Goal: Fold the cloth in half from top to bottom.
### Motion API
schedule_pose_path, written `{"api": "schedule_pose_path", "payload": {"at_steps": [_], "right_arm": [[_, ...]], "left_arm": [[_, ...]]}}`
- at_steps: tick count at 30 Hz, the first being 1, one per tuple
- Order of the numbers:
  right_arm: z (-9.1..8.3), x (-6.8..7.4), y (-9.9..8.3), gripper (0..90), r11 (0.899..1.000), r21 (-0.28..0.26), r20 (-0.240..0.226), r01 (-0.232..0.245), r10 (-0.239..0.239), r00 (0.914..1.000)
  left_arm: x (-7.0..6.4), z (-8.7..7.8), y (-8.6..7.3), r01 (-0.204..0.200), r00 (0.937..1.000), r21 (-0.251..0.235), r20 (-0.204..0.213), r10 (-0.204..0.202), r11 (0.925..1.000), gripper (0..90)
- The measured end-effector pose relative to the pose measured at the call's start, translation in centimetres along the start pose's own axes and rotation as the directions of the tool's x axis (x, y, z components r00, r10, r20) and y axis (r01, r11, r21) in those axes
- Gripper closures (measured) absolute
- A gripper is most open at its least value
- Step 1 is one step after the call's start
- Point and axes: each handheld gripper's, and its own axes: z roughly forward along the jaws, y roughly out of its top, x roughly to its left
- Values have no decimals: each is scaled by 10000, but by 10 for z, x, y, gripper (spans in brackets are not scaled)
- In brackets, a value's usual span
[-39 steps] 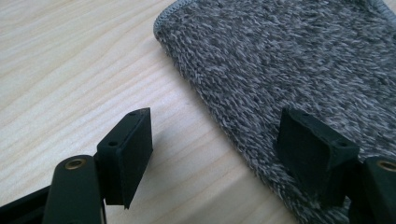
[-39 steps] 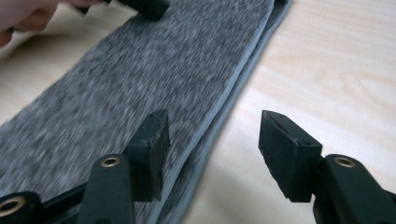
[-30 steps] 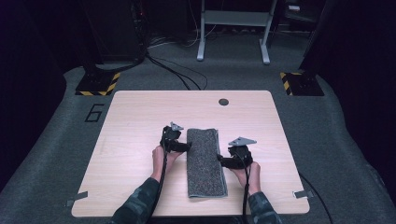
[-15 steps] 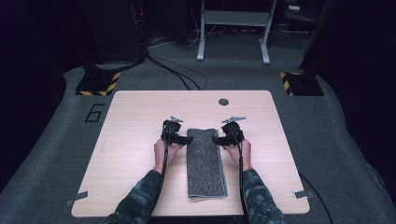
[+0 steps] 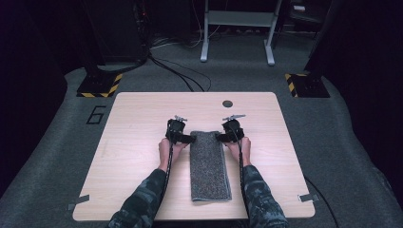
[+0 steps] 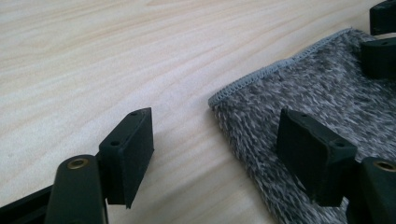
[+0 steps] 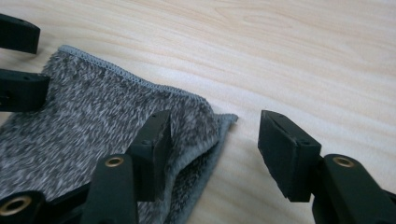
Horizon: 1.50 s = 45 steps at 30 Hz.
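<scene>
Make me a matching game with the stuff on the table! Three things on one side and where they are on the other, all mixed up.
Things:
1. grey towel
2. left gripper
3. dark round spot

Places:
A. at the towel's far left corner, jaws open
B. on the far part of the table, apart from the towel
C. folded into a long strip between the two hands

Pairs: 1-C, 2-A, 3-B
</scene>
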Motion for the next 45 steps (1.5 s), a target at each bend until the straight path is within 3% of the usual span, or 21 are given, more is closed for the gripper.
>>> {"api": "schedule_pose_path", "payload": {"at_steps": [6, 9, 18, 22, 26, 35, 45], "right_arm": [[8, 5, 4, 539, 9984, 146, 383, 554, -559, 9977], [11, 5, 2, 566, 9993, 165, 282, 325, -330, 9991], [10, 8, 2, 748, 9986, 186, -3, 495, -495, 9988], [9, 11, 1, 805, 9994, 235, 103, 258, -260, 9996], [9, 14, -3, 831, 9998, -78, 235, 165, -163, 9996], [6, 16, -8, 845, 9990, -357, 306, -277, 288, 9991], [-7, 21, -1, 845, 9949, -1003, 443, 65, -20, 9990]], "left_arm": [[1, 4, 1, -72, 9999, -10, -70, 72, 10000, 383], [-1, 5, 2, -260, 9996, -18, -82, 260, 9997, 443], [-11, 7, 3, -794, 9966, -8, -207, 794, 9968, 673], [-15, 8, 3, -975, 9950, 81, -192, 976, 9952, 767], [-18, 8, 4, -1129, 9934, 94, -177, 1131, 9936, 831], [-18, 8, 5, -1185, 9923, -38, -353, 1183, 9929, 854], [-17, -3, 9, -1275, 9913, -482, -395, 1256, 9907, 855]]}}
